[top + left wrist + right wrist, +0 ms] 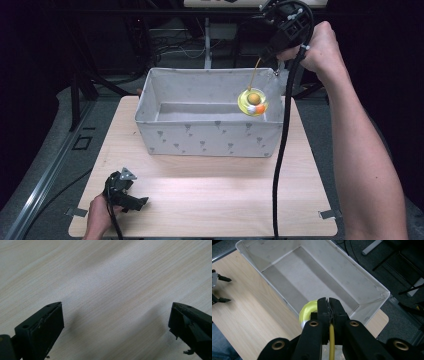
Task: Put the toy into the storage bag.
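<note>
our right tongs (270,50) are raised above the far right corner of the grey fabric bin (210,137), jaws pinched tight on a thin yellow cord (253,75). from that cord a yellow ring toy (252,102) with an orange ball dangles inside the bin's opening, near its right end. our left tongs (131,197) rest low at the near left of the wooden table (210,200), jaws spread wide with nothing between them.

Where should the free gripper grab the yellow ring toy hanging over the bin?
Take the yellow ring by its rim, from the near side above the bin. It hangs free on a thin cord that the right gripper already pinches, so the rim is open.
</note>
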Motion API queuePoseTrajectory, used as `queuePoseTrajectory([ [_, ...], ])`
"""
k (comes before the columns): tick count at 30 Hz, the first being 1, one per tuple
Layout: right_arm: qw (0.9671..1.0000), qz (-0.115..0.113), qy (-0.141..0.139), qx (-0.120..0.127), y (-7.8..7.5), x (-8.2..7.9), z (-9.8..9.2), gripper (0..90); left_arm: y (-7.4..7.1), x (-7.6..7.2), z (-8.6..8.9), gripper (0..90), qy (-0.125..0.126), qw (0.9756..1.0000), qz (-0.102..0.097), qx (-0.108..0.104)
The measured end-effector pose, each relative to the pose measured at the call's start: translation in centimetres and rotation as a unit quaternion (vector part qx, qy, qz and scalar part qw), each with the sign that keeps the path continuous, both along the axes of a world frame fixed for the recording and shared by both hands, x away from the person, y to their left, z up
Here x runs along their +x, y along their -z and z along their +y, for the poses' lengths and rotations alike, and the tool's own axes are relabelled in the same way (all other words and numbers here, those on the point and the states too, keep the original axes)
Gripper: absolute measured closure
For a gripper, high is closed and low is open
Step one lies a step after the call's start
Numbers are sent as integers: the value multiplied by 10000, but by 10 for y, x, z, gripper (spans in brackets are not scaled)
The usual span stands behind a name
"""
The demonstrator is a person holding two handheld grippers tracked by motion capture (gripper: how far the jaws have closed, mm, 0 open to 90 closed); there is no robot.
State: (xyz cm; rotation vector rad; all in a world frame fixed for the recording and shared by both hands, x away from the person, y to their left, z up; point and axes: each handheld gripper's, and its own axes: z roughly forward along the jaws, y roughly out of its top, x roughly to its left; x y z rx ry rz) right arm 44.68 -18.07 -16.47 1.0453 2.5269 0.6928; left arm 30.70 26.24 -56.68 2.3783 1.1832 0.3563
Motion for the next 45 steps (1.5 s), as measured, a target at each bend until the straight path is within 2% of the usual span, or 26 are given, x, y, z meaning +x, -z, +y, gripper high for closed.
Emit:
queuePoseTrajectory([
  [16, 9995, 165, 275, 44, 24, 28, -13, 884, 0, 0, 0, 2, 39, 10000, 5, 14],
  [29, 9985, 309, 436, 100, 45, 42, -24, 884, 0, 0, -1, 2, 45, 10000, 8, 13],
  [40, 9971, 482, 569, 146, 69, 52, -33, 883, 1, 0, -1, 2, 45, 10000, 12, 1],
  [45, 9968, 544, 570, 88, 80, 55, -33, 884, 1, 0, -1, 2, 27, 10000, 12, -29],
])
